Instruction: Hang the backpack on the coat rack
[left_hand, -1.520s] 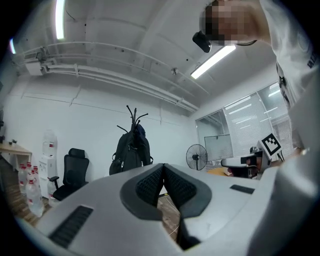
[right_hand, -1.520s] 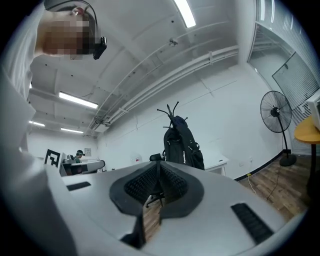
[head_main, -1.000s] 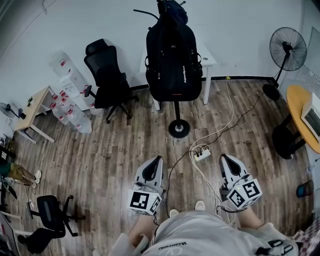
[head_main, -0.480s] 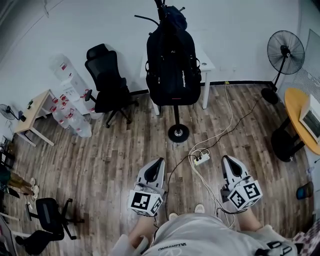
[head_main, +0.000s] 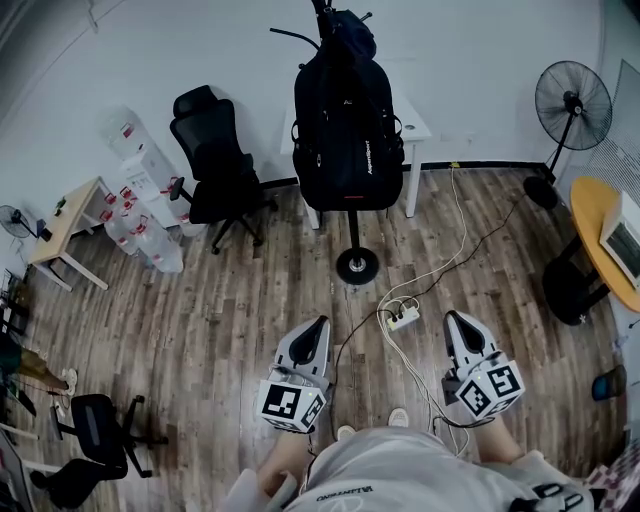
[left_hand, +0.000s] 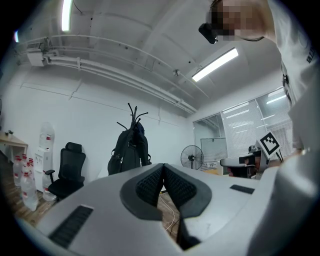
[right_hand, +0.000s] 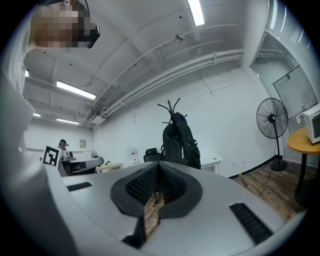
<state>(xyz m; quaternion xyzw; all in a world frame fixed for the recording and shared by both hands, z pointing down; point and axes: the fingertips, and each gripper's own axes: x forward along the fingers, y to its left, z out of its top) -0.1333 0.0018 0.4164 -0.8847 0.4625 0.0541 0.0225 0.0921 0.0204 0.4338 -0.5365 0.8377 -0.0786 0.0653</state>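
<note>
Left gripper (head_main: 320, 322) and right gripper (head_main: 450, 316), closed and empty, face the backpack (head_main: 348, 130) well ahead.

Backpack (head_main: 348, 130) hangs, seemingly hooked, on coat rack (head_main: 356, 264).

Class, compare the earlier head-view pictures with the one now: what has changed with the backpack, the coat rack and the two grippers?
Nothing visibly changed. The backpack hangs on the coat rack as before. The left gripper and right gripper stay low in front of the person, jaws shut and empty.
</note>
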